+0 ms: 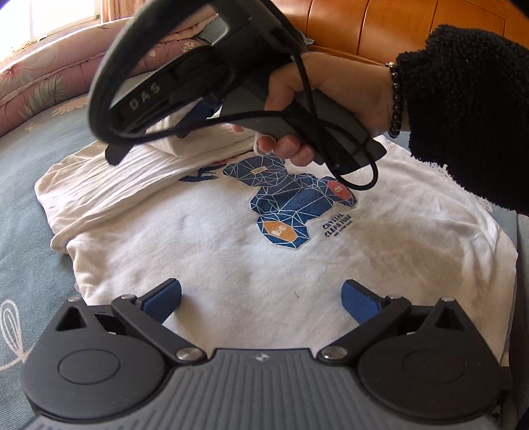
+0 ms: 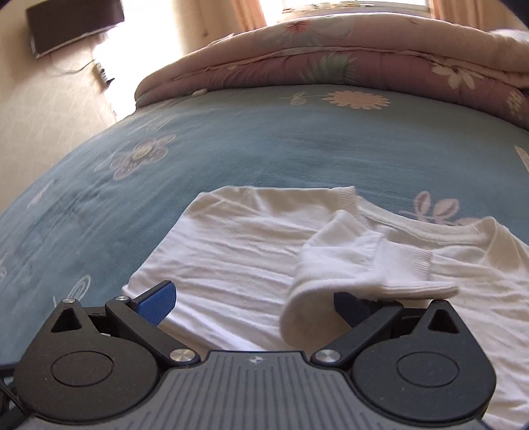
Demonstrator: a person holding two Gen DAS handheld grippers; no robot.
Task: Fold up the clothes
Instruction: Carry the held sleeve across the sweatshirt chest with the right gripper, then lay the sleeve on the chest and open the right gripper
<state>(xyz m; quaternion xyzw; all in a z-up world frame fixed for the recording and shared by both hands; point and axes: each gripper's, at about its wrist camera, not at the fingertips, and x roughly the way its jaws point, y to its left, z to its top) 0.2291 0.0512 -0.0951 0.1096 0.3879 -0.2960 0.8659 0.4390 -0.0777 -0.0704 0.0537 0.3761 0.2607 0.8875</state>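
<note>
A white sweatshirt point(image 1: 205, 238) with a blue geometric bear print point(image 1: 287, 201) lies flat on the blue bedspread point(image 1: 23, 205). My left gripper point(image 1: 261, 301) hovers open over its lower body, with nothing between the fingers. A hand point(image 1: 330, 86) in a black fuzzy sleeve holds my right gripper point(image 1: 195, 117) over the folded-in sleeve near the collar. In the right wrist view that gripper point(image 2: 254, 304) is open. The white sleeve point(image 2: 350, 264), cuff end forward, is draped over its right finger and is not clamped. The collar point(image 2: 413, 225) lies beyond.
A pink floral quilt point(image 2: 347, 56) is piled along the far side of the bed. A wooden headboard point(image 1: 380, 23) stands behind the hand. Bare bedspread point(image 2: 264, 139) stretches between shirt and quilt. A cable point(image 1: 330, 145) loops off the right gripper's handle.
</note>
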